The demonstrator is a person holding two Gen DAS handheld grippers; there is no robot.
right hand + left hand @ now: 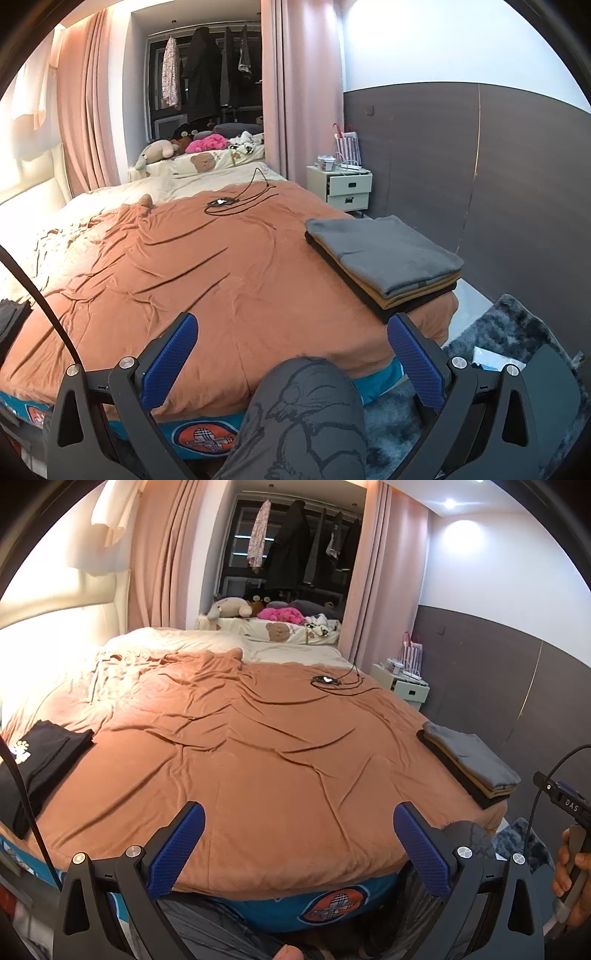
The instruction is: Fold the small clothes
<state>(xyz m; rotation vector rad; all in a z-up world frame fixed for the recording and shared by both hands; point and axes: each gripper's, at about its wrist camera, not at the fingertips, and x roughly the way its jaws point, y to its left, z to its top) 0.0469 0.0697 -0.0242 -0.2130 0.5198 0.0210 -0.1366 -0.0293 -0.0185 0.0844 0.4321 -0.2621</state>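
1. Left wrist view: the left tool [298,843] hangs over the near edge of the bed [258,746], its blue fingers [177,849] spread wide apart and holding nothing.
2. On the bed's brown blanket, a folded stack of clothes [469,764] with a grey piece on top lies at the right edge of the bed. A black garment [40,764] with a white paw print lies at the bed's left edge, well apart from the stack.
3. A small black device with a cable [328,681] rests on the far part of the bed. A hand [570,882] holding the other tool's grip shows beyond the bed's right side.
4. Right wrist view: the right tool [291,358] hovers over the near edge of the bed [207,280], fingers [415,362] wide apart and empty.
5. The stack of clothes [388,258], grey over tan over black, sits at the bed's right corner, just beyond the right finger. A knee in grey printed trousers [306,417] shows below the bed's edge, between the fingers.
6. A nightstand [341,186] stands past the bed's far right side.
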